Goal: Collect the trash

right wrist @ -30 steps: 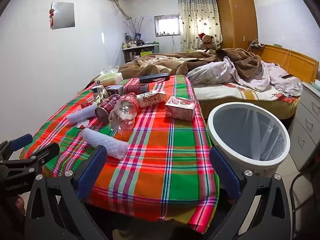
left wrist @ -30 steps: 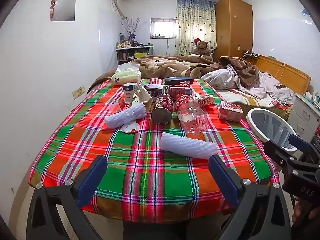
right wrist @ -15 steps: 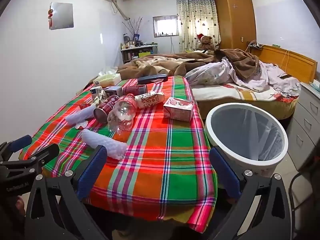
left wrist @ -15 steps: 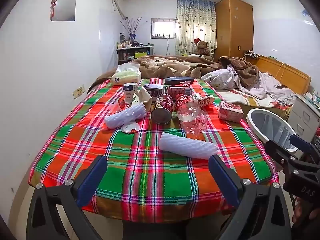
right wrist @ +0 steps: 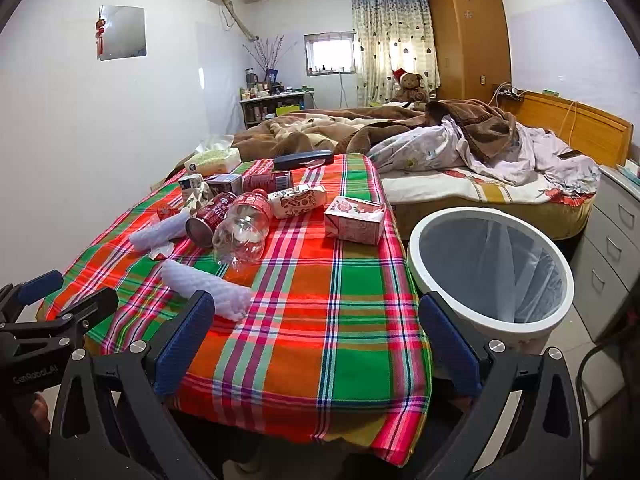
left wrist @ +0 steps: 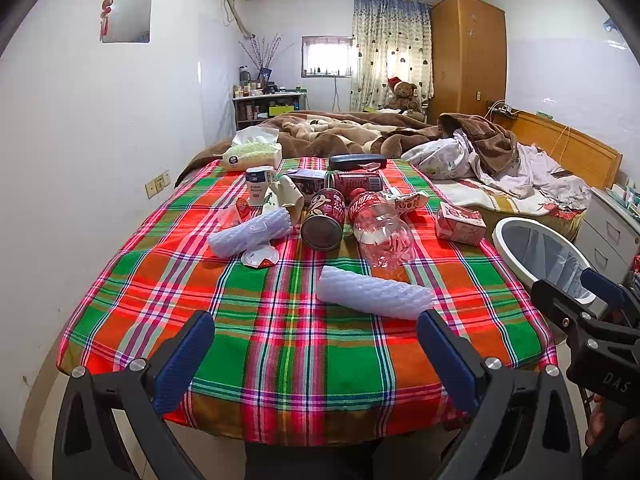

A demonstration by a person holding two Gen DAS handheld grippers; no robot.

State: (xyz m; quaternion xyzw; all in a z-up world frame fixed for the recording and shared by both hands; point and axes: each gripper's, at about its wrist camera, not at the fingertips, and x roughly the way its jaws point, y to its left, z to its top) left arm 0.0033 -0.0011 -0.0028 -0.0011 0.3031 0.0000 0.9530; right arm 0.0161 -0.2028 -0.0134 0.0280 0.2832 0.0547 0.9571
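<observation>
A ridged white foam sleeve (left wrist: 374, 294) is seen at centre on the plaid woven tablecloth (left wrist: 280, 344); both the left gripper (left wrist: 316, 346) and the right gripper (right wrist: 316, 326) are held spread, empty.

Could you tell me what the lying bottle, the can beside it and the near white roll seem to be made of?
Bottle: clear thin plastic, glossy; the cloth shows through it and its wall looks dented. Can: most likely metal, with a printed red wall and a dull dark end. White roll: probably foam netting or bubble wrap, translucent with a bumpy, gridded surface; which one cannot be told.
</observation>
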